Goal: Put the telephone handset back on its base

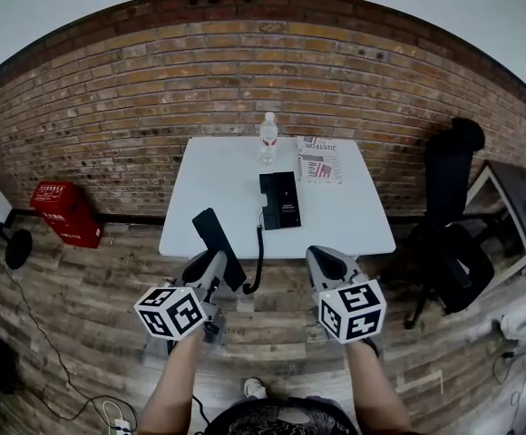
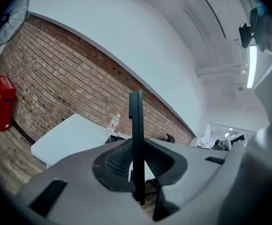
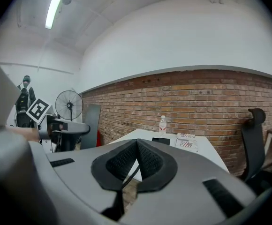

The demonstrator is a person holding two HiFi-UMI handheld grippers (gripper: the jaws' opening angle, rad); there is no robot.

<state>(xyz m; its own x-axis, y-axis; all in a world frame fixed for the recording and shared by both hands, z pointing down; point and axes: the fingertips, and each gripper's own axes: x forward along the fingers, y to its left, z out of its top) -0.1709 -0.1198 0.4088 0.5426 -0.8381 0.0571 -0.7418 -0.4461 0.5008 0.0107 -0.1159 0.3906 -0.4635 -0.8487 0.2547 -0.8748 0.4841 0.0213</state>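
A black telephone handset point(image 1: 210, 229) hangs in the air in front of the white table point(image 1: 218, 179), and my left gripper point(image 1: 216, 263) is shut on it. In the left gripper view the handset point(image 2: 136, 116) stands edge-on between the pads of the left gripper point(image 2: 137, 146). A curly black cord point(image 1: 259, 256) runs from the handset up to the black telephone base point(image 1: 280, 201), which lies flat on the table's middle. My right gripper point(image 1: 325, 259) hovers beside it to the right, short of the table edge. The right gripper point(image 3: 136, 143) is shut, with nothing between its pads.
A clear water bottle point(image 1: 267, 139) and a printed box point(image 1: 318, 159) stand at the table's back, near the brick wall. A red box point(image 1: 66, 212) sits on the floor at left. A black office chair point(image 1: 449, 234) stands right of the table.
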